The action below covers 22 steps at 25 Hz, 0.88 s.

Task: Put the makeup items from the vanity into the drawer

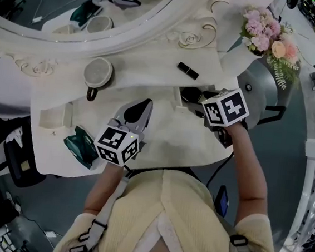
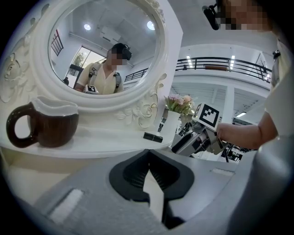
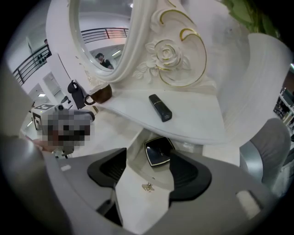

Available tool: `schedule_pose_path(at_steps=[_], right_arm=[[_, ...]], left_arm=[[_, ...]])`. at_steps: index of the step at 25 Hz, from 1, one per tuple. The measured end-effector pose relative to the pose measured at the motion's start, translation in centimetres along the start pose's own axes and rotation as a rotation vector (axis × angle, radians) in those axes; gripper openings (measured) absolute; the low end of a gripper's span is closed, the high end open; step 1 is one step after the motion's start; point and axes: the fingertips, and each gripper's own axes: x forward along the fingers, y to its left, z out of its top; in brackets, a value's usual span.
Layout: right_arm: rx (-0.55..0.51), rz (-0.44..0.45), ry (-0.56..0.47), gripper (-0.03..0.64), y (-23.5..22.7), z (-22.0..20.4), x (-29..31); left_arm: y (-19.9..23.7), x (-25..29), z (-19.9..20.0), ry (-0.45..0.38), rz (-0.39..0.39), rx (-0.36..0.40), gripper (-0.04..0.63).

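A black lipstick tube [image 1: 187, 70] [image 3: 160, 107] [image 2: 152, 137] lies on the white vanity shelf [image 1: 152, 72] below the oval mirror. Under the shelf an open drawer [image 3: 138, 172] with a small gold knob holds a black square compact [image 3: 158, 151]. My right gripper [image 1: 189, 98] [image 3: 148, 158] hangs open just over the drawer, the compact lying beyond its spread jaws, which hold nothing. My left gripper [image 1: 144, 105] [image 2: 148, 158] is shut and empty, over the vanity top to the left of the drawer, pointing towards the mirror.
A brown mug [image 1: 98, 73] [image 2: 46, 126] stands on the shelf at the left. A teal object [image 1: 82, 145] lies on the vanity's left end. A vase of pink flowers [image 1: 267, 36] stands at the right end, with a grey chair [image 1: 262, 89] beside it.
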Motion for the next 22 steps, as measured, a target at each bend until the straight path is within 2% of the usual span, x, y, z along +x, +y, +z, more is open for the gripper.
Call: schedule_pose_path(at_steps=[6, 13, 17, 22], right_arm=[[-0.061, -0.050, -0.169, 0.267, 0.2, 1.6, -2.8], [-0.112, -0.096, -0.370, 0.224, 0.0, 5.0, -4.4], [-0.172, -0.122, -0.417, 0.221, -0.1, 6.0, -3.8], [-0.198, -0.132, -0.416, 0.212, -0.4, 6.8, -2.6]], left_arm=[[-0.2, -0.4, 0.4, -0.019, -0.001, -0.023, -0.005], [-0.2, -0.8, 1.7, -0.052, 0.019, -0.013, -0.005], [-0.1, -1.2, 2.1, -0.067, 0.039, -0.008, -0.005], [0.6, -2.0, 2.3, -0.076, 0.074, -0.004, -0.005]])
